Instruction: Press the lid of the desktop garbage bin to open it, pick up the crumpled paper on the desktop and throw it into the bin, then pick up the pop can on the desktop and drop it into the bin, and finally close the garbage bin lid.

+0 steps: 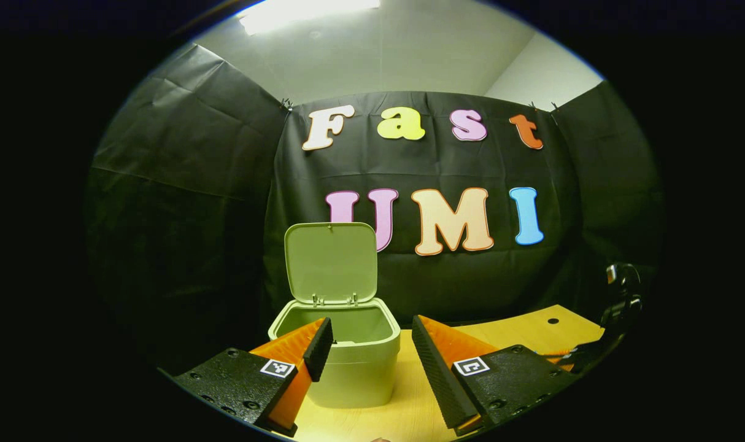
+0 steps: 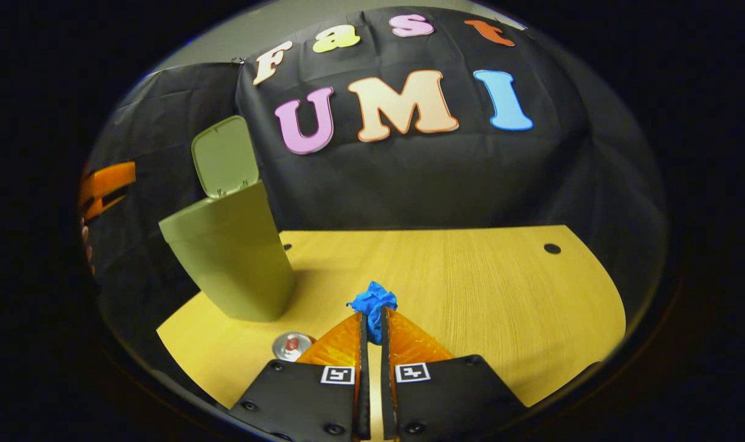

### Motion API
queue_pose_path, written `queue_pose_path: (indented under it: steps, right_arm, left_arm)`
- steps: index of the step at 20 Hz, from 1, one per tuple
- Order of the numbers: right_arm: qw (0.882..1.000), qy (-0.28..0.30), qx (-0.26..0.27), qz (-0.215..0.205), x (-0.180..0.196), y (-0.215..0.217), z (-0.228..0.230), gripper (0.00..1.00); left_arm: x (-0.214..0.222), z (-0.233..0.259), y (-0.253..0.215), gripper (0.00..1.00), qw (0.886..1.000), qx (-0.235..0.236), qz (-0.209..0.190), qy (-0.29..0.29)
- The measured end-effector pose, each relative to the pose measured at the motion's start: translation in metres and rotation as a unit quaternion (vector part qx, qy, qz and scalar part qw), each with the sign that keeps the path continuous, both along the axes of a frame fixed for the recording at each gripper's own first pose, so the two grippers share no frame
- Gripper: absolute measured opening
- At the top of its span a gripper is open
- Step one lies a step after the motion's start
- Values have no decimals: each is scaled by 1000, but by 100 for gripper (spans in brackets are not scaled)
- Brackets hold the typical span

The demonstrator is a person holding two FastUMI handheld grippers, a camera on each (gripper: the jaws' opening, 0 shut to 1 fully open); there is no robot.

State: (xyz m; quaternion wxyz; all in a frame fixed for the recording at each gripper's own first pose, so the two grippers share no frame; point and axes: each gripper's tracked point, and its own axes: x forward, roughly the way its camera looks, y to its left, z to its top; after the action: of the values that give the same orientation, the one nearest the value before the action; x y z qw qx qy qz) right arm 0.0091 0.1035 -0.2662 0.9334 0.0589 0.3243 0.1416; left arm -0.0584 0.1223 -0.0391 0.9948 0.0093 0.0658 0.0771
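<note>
Bin [image 1: 348, 368] stands on the tabletop [image 1: 409, 411] near its left edge, lid [image 1: 331, 263] up and standing upright at the back, hinged at the rear rim. Left claw [image 1: 372, 359] sits just in front of the bin with its jaws wide apart, nothing between them; left finger [image 1: 318, 347] overlaps the bin's front rim in the left gripper view, touching or not I cannot tell. Inside of the bin looks pale, contents hard to make out. Right claw's body shows dark at the far right edge of the same view, beside the tabletop's right edge; details too dim.

Right gripper view: right claw [image 2: 373, 328] has its jaws nearly together, clamped on the paper [image 2: 372, 304], a blue crumpled wad sticking out past the fingertips. Paper sits low over the tabletop [image 2: 470, 288], middle area; lifted or resting I cannot tell. Can [image 2: 291, 345] stands upright on the tabletop just left of the right claw's left finger, toward the near edge, top end facing up. Bin [image 2: 231, 258] is farther off near the left edge, tilted by the lens, lid [image 2: 224, 156] open. Left claw's orange part [image 2: 105, 181] shows at the far left, beside the bin, with fingertips of a hand under it. Small dark hole [image 2: 551, 248] near the far right corner of the tabletop.
</note>
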Motion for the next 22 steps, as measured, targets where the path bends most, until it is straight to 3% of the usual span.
queue_pose_path:
  steps: [6,11,17,22]
  right_arm:
    - [992,-115,-10,44,34,68,92,9]
    - [983,-168,2,72,60,130,141,9]
    - [975,-197,20,103,89,203,164,9]
    - [974,-173,35,143,98,268,145,9]
  left_arm:
    - [2,-8,39,78,1000,-15,4,-1]
    - [1,-22,70,78,1000,-26,3,5]
    - [-2,-32,111,78,1000,-13,3,13]
    - [-12,-41,143,80,999,-16,23,25]
